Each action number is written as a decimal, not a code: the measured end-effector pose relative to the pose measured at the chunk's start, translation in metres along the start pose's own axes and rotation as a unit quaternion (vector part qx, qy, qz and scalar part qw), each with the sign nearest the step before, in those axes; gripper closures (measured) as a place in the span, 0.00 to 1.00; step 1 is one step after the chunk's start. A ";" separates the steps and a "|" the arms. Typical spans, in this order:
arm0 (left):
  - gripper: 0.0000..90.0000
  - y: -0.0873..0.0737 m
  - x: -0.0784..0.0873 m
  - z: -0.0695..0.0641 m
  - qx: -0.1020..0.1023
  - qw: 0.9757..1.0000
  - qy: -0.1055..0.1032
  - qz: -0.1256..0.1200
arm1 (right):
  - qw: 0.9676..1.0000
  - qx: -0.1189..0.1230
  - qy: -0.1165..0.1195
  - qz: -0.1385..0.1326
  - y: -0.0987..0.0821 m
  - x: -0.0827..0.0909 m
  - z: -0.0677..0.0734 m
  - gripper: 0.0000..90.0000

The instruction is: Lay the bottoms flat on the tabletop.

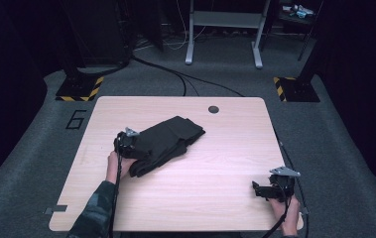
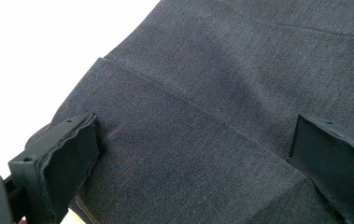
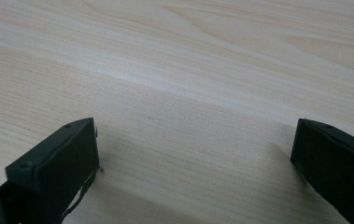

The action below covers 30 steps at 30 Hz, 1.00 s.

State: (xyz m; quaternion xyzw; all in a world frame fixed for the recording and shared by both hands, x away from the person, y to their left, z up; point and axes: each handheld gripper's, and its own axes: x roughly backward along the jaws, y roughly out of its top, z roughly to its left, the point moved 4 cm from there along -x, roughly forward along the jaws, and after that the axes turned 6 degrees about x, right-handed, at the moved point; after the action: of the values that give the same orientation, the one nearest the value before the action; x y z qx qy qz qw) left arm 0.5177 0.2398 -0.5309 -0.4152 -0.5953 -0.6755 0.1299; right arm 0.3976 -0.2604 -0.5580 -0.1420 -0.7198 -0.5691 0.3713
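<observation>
A dark grey folded cloth garment [image 1: 168, 141] lies on the pale wood-grain bench [image 1: 215, 198], left of centre and angled toward the far edge. The left gripper [image 2: 191, 158] sits at the garment's near-left end with its jaws spread wide over the fabric, apparently ready to pinch a fold or press it flat. The right gripper [image 3: 193, 163] rests well apart near the bench's near-right corner, jaws also spread above bare wood, seemingly waiting. A number 6 [image 1: 77, 119] is marked on the grey carpet beside the bench.
</observation>
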 end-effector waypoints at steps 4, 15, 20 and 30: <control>0.01 -0.001 0.000 -0.010 -0.011 1.000 -0.014 0.003 | 1.000 0.000 0.000 0.000 0.000 0.000 0.000 0.00; 0.01 -0.001 -0.001 -0.032 -0.039 0.998 -0.046 0.008 | 1.000 0.000 0.000 0.000 0.000 0.000 0.000 0.00; 0.02 -0.003 0.000 -0.040 -0.050 0.997 -0.058 0.009 | 1.000 0.000 0.000 0.000 0.000 0.000 0.000 0.00; 0.02 -0.005 0.001 -0.054 -0.072 0.994 -0.082 0.013 | 1.000 0.000 0.000 0.000 0.000 0.000 0.000 0.00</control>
State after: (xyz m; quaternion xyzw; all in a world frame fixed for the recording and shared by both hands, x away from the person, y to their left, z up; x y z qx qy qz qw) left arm 0.4919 0.1919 -0.5309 -0.4853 -0.5483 -0.6785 0.0587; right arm 0.3976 -0.2604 -0.5580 -0.1421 -0.7197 -0.5692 0.3714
